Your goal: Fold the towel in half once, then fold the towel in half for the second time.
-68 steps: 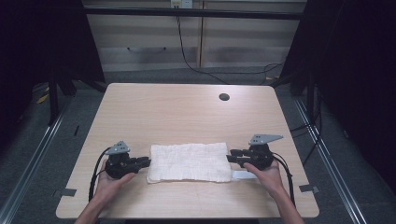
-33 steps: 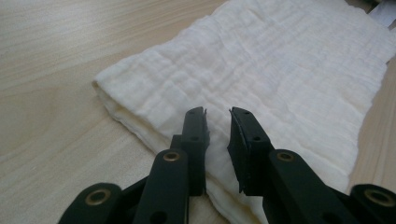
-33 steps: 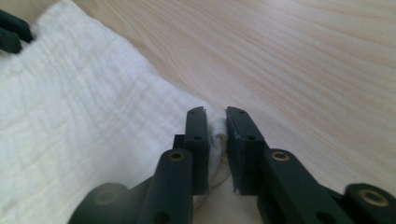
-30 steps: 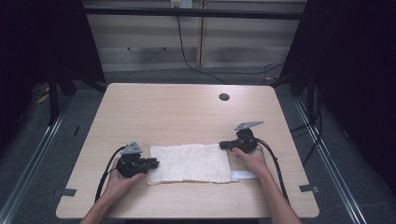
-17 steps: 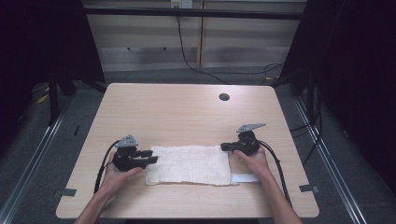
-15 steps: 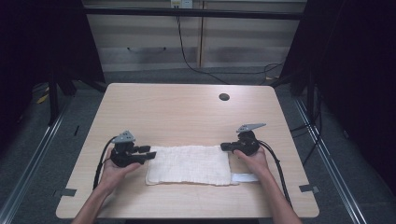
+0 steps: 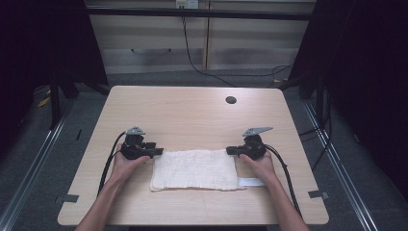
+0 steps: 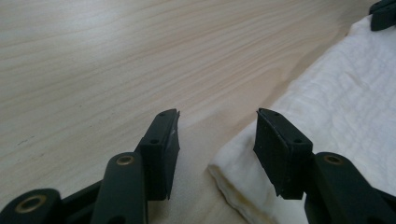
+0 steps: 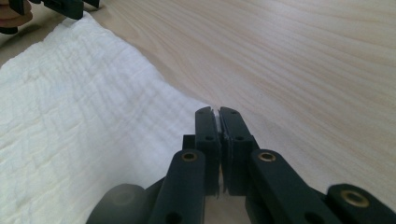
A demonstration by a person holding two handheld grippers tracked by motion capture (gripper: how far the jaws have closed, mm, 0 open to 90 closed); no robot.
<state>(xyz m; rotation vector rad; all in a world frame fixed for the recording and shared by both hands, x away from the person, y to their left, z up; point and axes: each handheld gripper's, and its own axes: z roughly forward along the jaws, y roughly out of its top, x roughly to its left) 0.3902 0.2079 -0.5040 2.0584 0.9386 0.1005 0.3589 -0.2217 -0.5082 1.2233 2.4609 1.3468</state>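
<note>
Right gripper is pinching the cloth's far right corner. Left gripper is gaping at the far left corner; closing short could miss it.

No legible text, labels, brands, numbers or signs are showing on any surface in the three current views.

Towel corner hidden inside the pinched right claw.
</note>
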